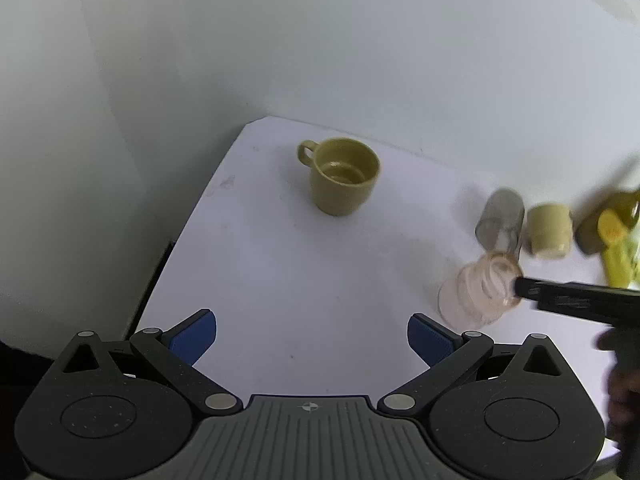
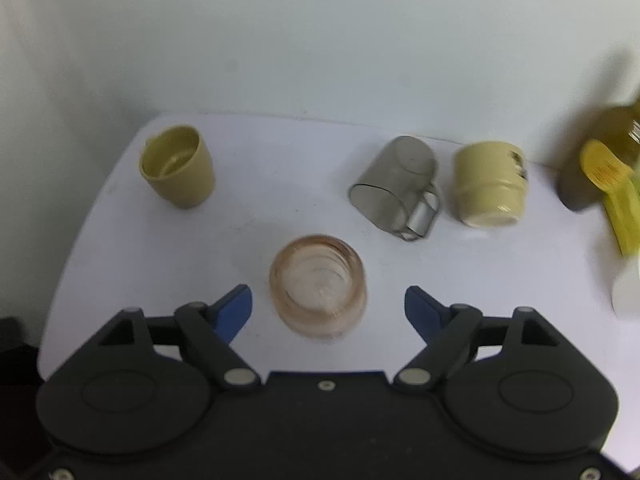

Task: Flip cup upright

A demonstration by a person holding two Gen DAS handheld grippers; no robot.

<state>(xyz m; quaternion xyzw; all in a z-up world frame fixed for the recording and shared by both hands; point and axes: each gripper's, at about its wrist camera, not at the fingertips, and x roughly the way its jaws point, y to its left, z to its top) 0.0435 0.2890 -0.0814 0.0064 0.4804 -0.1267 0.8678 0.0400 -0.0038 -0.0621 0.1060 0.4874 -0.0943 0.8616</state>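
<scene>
A clear pinkish ribbed glass cup [image 2: 318, 286] stands upright on the white table [image 2: 248, 224], between the open fingers of my right gripper [image 2: 328, 310], not gripped. It also shows in the left wrist view [image 1: 480, 290], with a right finger [image 1: 560, 298] at its rim. An olive mug [image 1: 342, 176] stands upright at the far left, also in the right wrist view [image 2: 178, 168]. A grey transparent cup [image 2: 394, 188] lies on its side. A cream cup [image 2: 488, 184] stands upside down beside it. My left gripper [image 1: 312, 340] is open and empty over the table.
A dark olive bottle [image 2: 604, 148] and a yellow utensil [image 2: 612, 192] stand at the right edge. A white object [image 2: 628, 284] sits at the far right. A white wall runs behind the table; the table's left edge drops to a dark gap [image 1: 156, 276].
</scene>
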